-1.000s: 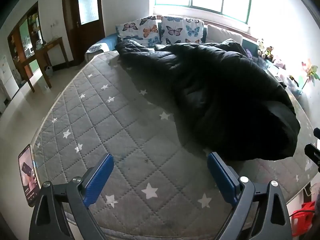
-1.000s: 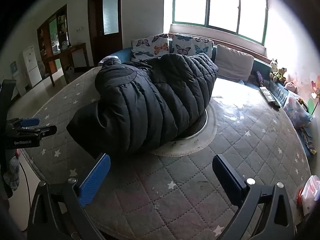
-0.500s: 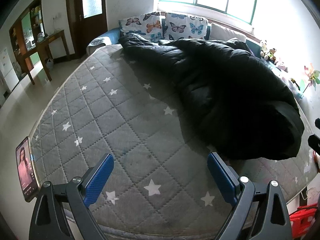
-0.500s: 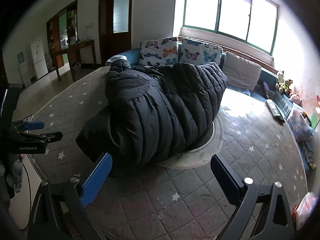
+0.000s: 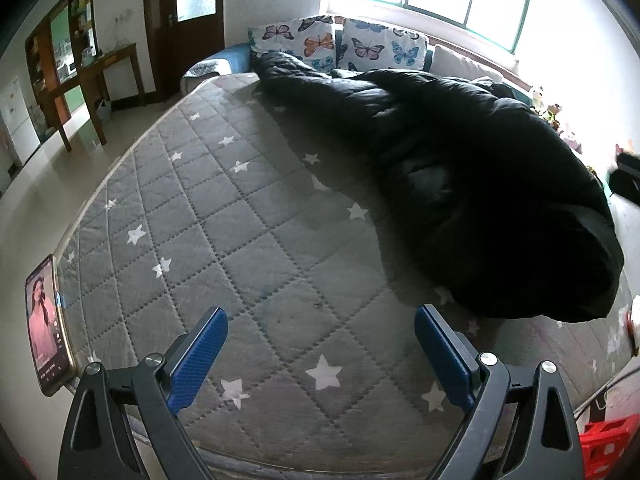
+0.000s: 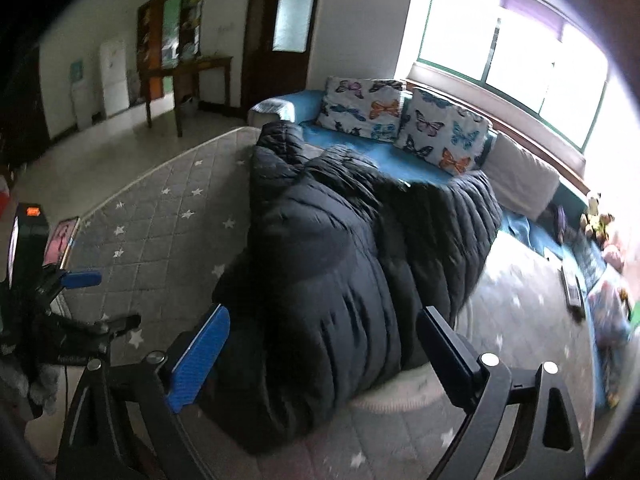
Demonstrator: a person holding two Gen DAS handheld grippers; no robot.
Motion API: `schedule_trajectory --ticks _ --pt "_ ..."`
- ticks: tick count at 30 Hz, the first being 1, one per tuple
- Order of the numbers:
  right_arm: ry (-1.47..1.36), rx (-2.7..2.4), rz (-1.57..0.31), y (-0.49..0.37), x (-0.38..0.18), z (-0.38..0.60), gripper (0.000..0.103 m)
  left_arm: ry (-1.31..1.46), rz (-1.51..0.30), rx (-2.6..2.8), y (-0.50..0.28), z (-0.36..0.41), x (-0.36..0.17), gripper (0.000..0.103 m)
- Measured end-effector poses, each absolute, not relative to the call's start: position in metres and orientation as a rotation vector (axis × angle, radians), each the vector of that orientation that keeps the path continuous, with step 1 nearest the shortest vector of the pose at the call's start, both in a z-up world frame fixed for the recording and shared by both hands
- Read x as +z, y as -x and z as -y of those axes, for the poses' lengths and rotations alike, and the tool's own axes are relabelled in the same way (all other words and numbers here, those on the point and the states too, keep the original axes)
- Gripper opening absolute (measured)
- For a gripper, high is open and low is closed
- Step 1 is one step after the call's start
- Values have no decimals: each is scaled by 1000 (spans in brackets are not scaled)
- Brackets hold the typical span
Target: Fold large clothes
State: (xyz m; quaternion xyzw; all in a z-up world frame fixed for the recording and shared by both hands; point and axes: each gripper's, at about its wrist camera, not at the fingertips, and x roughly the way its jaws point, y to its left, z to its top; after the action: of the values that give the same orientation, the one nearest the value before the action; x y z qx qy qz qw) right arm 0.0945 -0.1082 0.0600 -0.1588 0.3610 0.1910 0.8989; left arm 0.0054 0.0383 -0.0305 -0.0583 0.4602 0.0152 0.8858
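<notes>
Black down jacket (image 6: 344, 264) heaped on grey star-quilted mattress (image 5: 224, 240). Left gripper (image 5: 320, 340) spread wide, empty — over bare mattress. Right gripper (image 6: 322, 340) wide apart, empty — near jacket's end.

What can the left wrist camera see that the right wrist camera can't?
Only the left wrist view shows the red crate low at the right.

Only the right wrist view shows the white fridge and the remote control on the mattress.

Both show the black puffer jacket lying on the grey star mattress, the butterfly pillows, the window and the phone at the mattress edge. Left gripper and right gripper are both open, holding nothing.
</notes>
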Motion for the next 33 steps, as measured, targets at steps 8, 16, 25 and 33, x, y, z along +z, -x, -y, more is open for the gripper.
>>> schedule_trajectory --ticks 8,16,25,33 --pt "560 382 -805 -137 34 49 95 167 -979 65 -5 -66 -40 101" --pt "682 304 -823 -154 16 46 62 187 -978 95 -4 -82 -42 101" --pt "584 164 -745 -107 51 134 41 160 -969 71 -12 -70 -38 101" --pt "364 -24 -886 -77 18 248 40 141 -996 27 -29 -51 -44 101"
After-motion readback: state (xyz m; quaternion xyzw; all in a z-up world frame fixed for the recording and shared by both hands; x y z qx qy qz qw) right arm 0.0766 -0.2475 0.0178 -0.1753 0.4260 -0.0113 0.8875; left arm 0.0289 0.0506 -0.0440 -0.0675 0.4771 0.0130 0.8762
